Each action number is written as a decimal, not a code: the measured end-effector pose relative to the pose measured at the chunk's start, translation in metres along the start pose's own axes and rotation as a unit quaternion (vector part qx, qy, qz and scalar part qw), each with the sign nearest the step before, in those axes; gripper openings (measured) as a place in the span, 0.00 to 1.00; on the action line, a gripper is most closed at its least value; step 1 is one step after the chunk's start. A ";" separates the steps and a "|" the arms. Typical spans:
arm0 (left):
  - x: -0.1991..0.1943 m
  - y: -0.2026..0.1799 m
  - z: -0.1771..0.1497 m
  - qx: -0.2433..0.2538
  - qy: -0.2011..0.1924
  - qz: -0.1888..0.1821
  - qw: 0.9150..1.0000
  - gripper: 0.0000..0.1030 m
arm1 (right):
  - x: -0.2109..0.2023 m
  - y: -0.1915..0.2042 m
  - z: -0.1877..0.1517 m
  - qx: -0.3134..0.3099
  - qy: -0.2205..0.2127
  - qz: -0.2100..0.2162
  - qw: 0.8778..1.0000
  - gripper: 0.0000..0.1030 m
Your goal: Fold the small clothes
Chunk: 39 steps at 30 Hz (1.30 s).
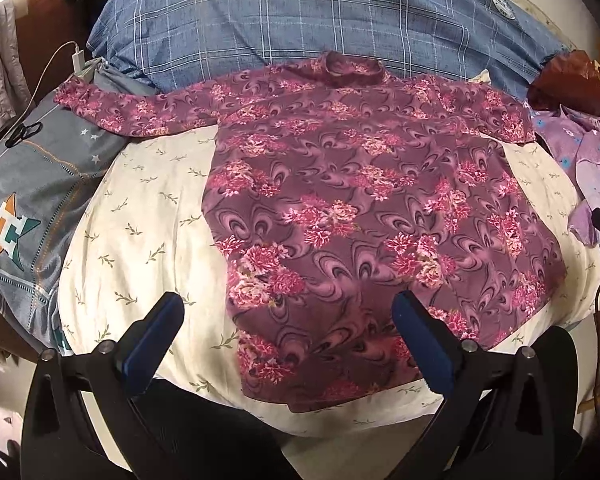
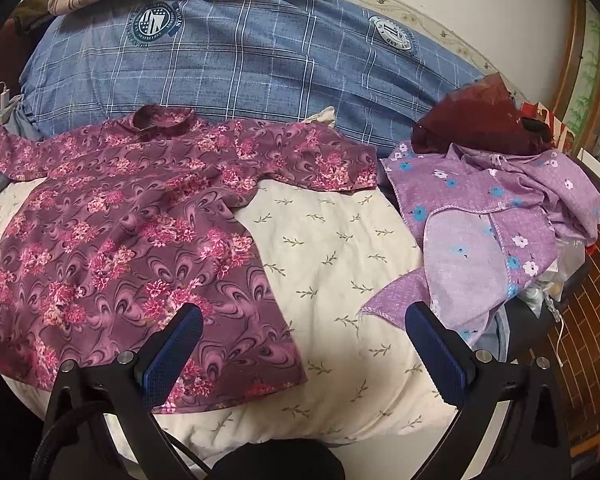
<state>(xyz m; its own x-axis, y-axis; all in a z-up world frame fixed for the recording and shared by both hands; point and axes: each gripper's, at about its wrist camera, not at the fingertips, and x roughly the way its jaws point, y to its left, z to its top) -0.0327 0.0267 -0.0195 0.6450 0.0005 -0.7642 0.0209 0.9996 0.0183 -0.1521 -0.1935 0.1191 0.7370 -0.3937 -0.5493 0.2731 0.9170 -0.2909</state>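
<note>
**Floral shirt laid flat, both grippers open and clear of it**

The cream leaf-print quilt (image 2: 332, 248) forms the work surface, soft and yielding, backed by a blue checked duvet (image 2: 236, 60). On it the maroon floral shirt (image 1: 360, 184) lies spread flat, collar away from the cameras, both sleeves out to the sides, hem nearest.

Judged thin, light and limp: it should fold without resistance but will sag, drag and wrinkle if lifted by one point, and may shift on the quilt.

Recommended holds: hem corner and shoulder seam on the same side, or the sleeve cuff first.

A crumpled lilac flowered garment (image 2: 492, 216) lies just beside the shirt's right sleeve.

The left gripper (image 1: 288, 312) hangs over the hem, jaws wide, holding nothing. The right gripper (image 2: 304, 324) likewise spread wide and unloaded.
</note>
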 end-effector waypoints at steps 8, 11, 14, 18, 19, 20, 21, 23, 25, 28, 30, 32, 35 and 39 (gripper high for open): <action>0.002 0.000 0.000 0.004 0.003 -0.001 1.000 1.00 | 0.003 -0.001 0.000 0.000 0.004 0.002 1.000 0.99; 0.001 -0.001 0.000 0.007 0.000 0.000 1.000 1.00 | 0.004 -0.001 0.000 0.000 0.003 0.002 1.000 0.99; 0.001 -0.002 0.001 0.010 0.000 -0.001 1.000 1.00 | 0.007 -0.003 0.001 0.002 0.007 0.004 1.000 0.99; 0.003 -0.002 0.001 0.010 0.003 -0.002 1.000 1.00 | 0.011 -0.005 0.001 0.004 0.010 0.005 1.000 0.99; 0.003 -0.002 0.001 0.010 0.004 -0.002 1.000 1.00 | 0.011 -0.005 0.001 0.003 0.010 0.004 1.000 0.99; 0.003 -0.002 0.001 0.011 0.005 -0.003 1.000 1.00 | 0.012 -0.005 0.000 0.003 0.011 0.004 1.000 0.99; 0.004 -0.002 0.002 0.011 0.006 -0.003 1.000 1.00 | 0.013 -0.005 0.000 0.003 0.012 0.005 1.000 0.99; 0.005 -0.002 0.002 0.011 0.007 -0.003 1.000 1.00 | 0.014 -0.006 0.000 0.003 0.013 0.004 1.000 0.99; 0.006 -0.002 0.002 0.010 0.009 -0.003 1.000 1.00 | 0.016 -0.007 0.000 0.004 0.013 0.004 1.000 0.99; 0.007 0.002 0.004 0.007 0.010 -0.001 1.000 1.00 | 0.018 -0.010 -0.001 0.008 0.016 0.001 1.000 0.99; 0.007 0.007 0.005 0.003 0.010 0.001 1.000 1.00 | 0.019 -0.013 -0.002 0.011 0.017 0.000 1.000 0.99; 0.006 0.011 0.007 0.001 0.008 0.004 1.000 1.00 | 0.021 -0.016 -0.002 0.015 0.019 -0.002 1.000 0.99; 0.005 0.019 0.011 -0.011 0.008 0.006 1.000 1.00 | 0.022 -0.019 -0.001 0.021 0.022 -0.002 1.000 0.99; 0.006 0.023 0.016 -0.024 0.010 0.003 1.000 1.00 | 0.024 -0.022 -0.001 0.027 0.024 0.001 0.999 0.99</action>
<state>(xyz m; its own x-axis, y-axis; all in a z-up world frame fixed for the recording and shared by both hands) -0.0165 0.0490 -0.0132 0.6294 0.0063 -0.7771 -0.0196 0.9998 -0.0078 -0.1407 -0.2236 0.1115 0.7069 -0.3941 -0.5874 0.3058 0.9191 -0.2485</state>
